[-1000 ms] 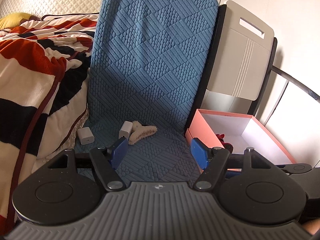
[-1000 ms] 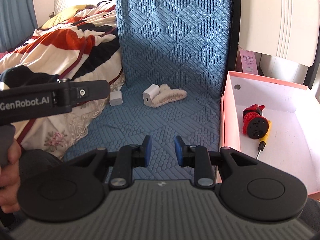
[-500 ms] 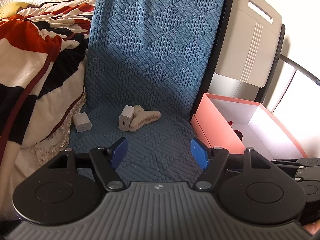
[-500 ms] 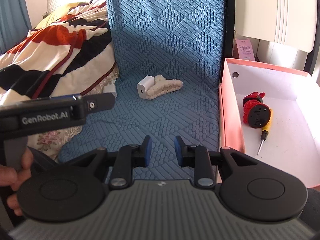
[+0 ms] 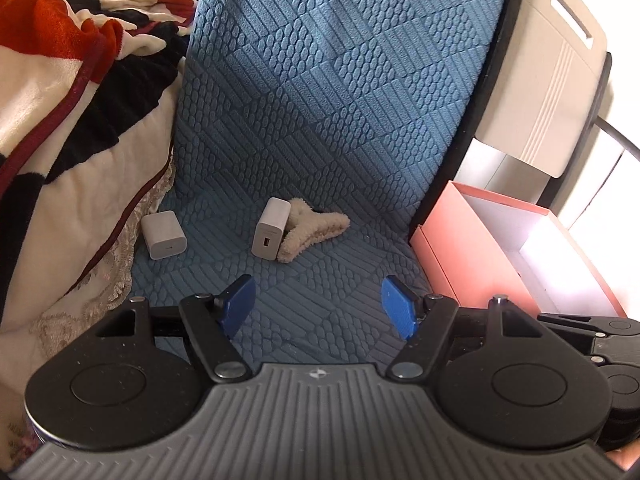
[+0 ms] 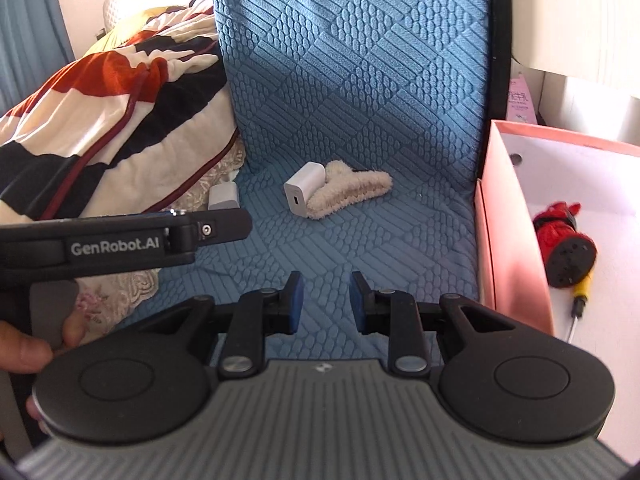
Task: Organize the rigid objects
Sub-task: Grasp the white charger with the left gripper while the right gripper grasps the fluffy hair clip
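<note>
The left hand-held gripper point(image 5: 318, 306) tilts downward over the blue quilted mat point(image 5: 320, 120), its blue pads spread wide with nothing between them. In the right wrist view its black body reaches in from the left, and the fingers of a hand point(image 6: 24, 344) wrap its grip at the near left edge. The right hand-held gripper point(image 6: 325, 302) also points down at the mat, its pads apart by a narrow gap and empty.

Farther out on the mat a white charger point(image 5: 271, 229) stands touching a fluffy beige hair claw point(image 5: 312, 228) on its right. A second white charger point(image 5: 164, 235) lies to the left, just beside the lace edge of a striped blanket point(image 5: 60, 100). To the right of the mat sits a pink box point(image 6: 516, 248); inside it lie a red-and-black round object point(image 6: 566, 246) and, touching it, a small yellow-handled screwdriver point(image 6: 582, 292).
</note>
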Tool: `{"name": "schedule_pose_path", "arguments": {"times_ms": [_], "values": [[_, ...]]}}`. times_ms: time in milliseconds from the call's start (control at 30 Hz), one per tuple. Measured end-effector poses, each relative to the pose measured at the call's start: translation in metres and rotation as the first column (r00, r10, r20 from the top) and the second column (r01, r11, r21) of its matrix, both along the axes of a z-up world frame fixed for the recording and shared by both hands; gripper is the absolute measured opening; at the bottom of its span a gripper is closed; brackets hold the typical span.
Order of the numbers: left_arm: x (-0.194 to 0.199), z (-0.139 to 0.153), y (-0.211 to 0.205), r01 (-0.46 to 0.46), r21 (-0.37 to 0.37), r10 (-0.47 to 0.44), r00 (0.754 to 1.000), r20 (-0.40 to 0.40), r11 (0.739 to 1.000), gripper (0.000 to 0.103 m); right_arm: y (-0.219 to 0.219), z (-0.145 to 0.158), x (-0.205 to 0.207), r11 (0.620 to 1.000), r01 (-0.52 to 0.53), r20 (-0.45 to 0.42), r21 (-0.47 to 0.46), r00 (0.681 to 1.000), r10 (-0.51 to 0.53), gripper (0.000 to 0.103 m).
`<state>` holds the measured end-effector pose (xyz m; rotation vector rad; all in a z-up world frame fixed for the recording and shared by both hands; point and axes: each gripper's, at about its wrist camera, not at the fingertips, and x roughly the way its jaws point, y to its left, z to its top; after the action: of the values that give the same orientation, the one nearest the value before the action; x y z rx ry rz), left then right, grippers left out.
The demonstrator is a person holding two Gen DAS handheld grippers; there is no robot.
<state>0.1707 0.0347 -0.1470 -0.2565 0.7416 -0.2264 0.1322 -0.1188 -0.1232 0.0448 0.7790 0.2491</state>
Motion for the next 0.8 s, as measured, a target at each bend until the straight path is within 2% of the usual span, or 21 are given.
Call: {"name": "schedule_pose_path", "arguments": {"times_ms": [267,367,800], "values": [[0.046,0.000,0.016,-0.053,-0.006,0.053,0.999,0.009,0.999,0.075,0.004,-0.010,0.035,0.999,-0.042,-0.006,-0.017,0.999,0.042,0.028],[0.065,-0.007,0.023,-0.067,0.002,0.067,0.998,-0.010,0.998,0.075,0.007,-0.014,0.050,0.998,-0.064,-0.017,-0.008,0.998,0.064,0.028],[0.139,-0.047,0.047,-0.083,-0.080,0.073,0.990,-0.120,0.993,0.074,0.022,-0.038,0.125,0.992,-0.124,-0.042,-0.026,0.992,0.123,0.028]]}}
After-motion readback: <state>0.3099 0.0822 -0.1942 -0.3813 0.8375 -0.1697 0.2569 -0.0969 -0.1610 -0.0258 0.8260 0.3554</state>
